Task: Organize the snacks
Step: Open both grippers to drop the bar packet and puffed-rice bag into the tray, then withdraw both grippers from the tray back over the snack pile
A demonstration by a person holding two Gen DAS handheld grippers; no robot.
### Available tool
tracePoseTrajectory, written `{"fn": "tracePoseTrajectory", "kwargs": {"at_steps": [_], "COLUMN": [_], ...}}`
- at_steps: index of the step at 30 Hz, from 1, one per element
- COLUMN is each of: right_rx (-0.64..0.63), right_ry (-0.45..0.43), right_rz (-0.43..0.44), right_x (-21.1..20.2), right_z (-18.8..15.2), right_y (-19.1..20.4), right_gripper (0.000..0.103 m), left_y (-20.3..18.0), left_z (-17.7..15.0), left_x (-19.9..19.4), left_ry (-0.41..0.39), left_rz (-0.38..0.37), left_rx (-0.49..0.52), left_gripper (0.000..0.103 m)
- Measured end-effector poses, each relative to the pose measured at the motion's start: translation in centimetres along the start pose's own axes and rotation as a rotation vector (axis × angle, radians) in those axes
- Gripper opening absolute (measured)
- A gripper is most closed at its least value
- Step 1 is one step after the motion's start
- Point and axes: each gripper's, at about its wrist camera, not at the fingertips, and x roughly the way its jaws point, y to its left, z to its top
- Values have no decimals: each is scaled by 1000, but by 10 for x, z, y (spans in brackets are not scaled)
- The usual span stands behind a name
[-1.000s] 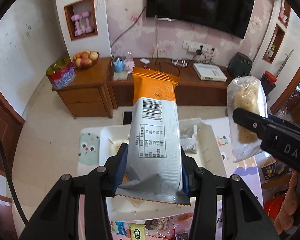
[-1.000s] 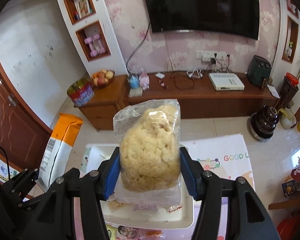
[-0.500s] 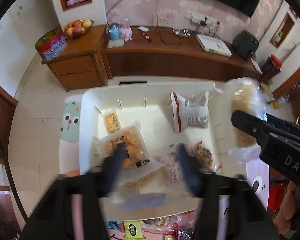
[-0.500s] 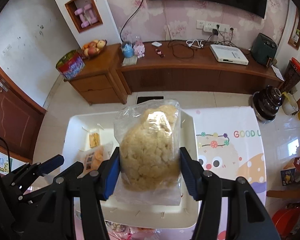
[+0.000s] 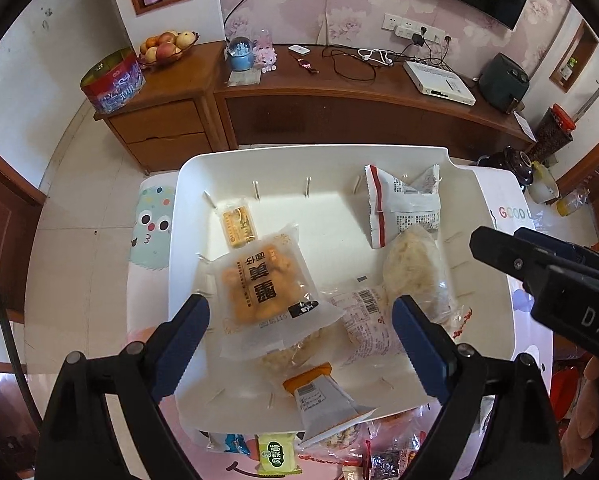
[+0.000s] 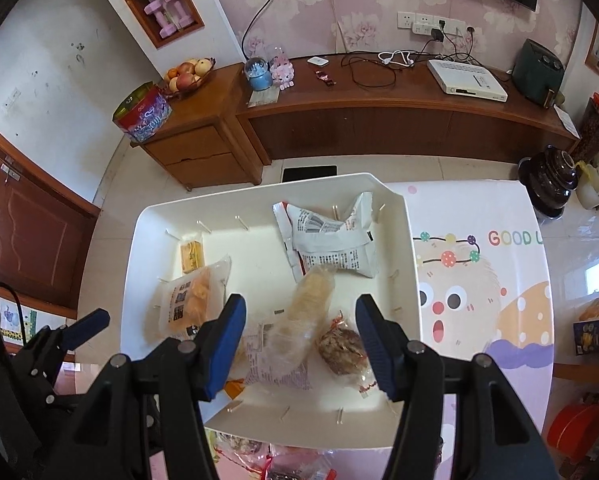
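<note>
A white tray holds several snack packs. My left gripper hangs over it with its jaws still opening and nothing gripped. The orange-and-grey packet lies below it, across the tray's near rim. My right gripper stands open above the tray. The clear bag of pale puffed snack lies tilted in the tray, with gaps between it and both pads. In the left wrist view that bag rests apart from the right gripper's fingers. The left gripper shows at the right wrist view's left edge.
In the tray lie an orange fried-snack pack, a small yellow packet, a white-and-red packet, a barcode-printed pack and a brown nut bag. Loose snacks, including a green pack, lie before the tray on a cartoon-printed tablecloth.
Both grippers sank toward the tray. The left jaws opened and the orange-and-grey packet dropped onto the tray's near rim. The puffed-snack bag left the right jaws and now lies in the tray.
</note>
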Motion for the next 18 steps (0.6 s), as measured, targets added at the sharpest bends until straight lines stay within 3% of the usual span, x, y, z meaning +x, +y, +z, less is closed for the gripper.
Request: {"fn": "tracePoseTrajectory", "kwargs": {"at_steps": [18], "right_rx": [-26], "right_ry": [-16], "right_rz": [-5], "right_x": [-21], "right_z": [-26], "right_y": [8], "right_gripper": [58], "left_y": [-6], "left_z": [-19], "left_x": [-26], "left_ry": [-30], "left_rz": [-1], "left_rx": [19], "left_gripper": [92]}}
